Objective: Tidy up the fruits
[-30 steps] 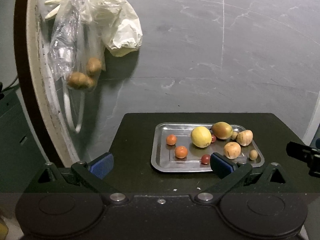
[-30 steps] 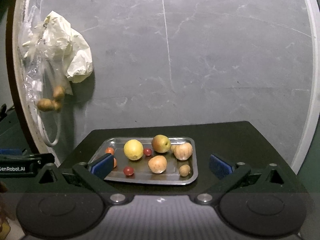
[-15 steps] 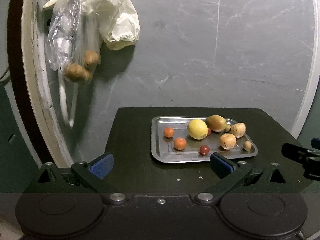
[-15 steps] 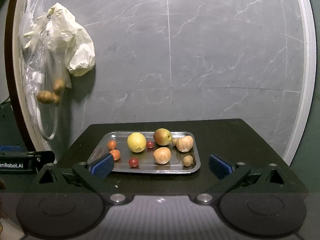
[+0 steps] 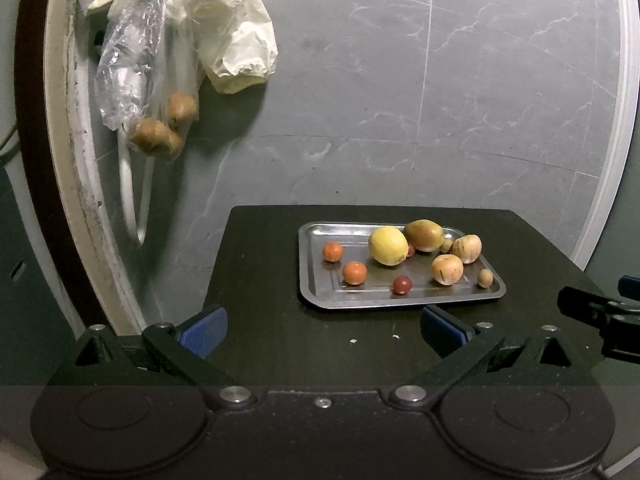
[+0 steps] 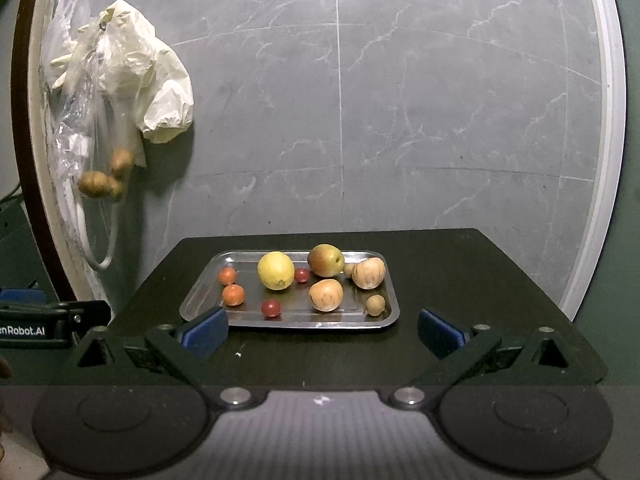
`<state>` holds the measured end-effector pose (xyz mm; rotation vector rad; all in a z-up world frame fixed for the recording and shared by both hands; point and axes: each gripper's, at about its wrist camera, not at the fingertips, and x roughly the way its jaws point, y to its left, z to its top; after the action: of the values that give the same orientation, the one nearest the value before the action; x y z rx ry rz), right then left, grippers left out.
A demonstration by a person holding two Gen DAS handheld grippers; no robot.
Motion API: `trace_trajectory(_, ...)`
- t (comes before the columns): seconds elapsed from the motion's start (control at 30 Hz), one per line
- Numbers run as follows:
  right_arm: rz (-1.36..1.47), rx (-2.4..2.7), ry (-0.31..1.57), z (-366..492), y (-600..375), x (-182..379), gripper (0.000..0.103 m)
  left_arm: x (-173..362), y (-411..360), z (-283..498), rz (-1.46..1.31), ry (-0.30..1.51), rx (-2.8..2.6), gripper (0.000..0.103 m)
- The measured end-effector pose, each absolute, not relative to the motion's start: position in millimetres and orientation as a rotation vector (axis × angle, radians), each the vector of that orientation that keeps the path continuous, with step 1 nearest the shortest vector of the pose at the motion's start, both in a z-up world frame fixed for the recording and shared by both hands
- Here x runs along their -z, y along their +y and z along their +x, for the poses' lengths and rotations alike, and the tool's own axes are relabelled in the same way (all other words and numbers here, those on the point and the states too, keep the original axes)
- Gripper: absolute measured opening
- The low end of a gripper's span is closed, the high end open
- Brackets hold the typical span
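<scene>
Fruits: all lie inside a metal tray on the dark table, so nothing can roll off.
Big pieces: a lemon and a mango sit toward the back.
Striped pair: two pale striped fruits sit right of centre, close together.
Small ones: orange fruits keep left, red ones in the middle.
Left tongs: wide open, holding nothing, short of the tray.
Right tongs: likewise spread and empty.
Stage: this fits either loose fruit awaiting sorting or a filled tray.
</scene>
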<state>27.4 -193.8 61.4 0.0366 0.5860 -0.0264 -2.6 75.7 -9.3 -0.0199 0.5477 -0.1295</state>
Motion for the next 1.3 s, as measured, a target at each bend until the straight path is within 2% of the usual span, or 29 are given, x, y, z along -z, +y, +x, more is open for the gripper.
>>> trace_trajectory(1.3,0.024,0.012,0.602,20.6,-192.6,-62.0,0.103,12.5,81.8,-11.6,-0.030,0.546,0.129,0.102)
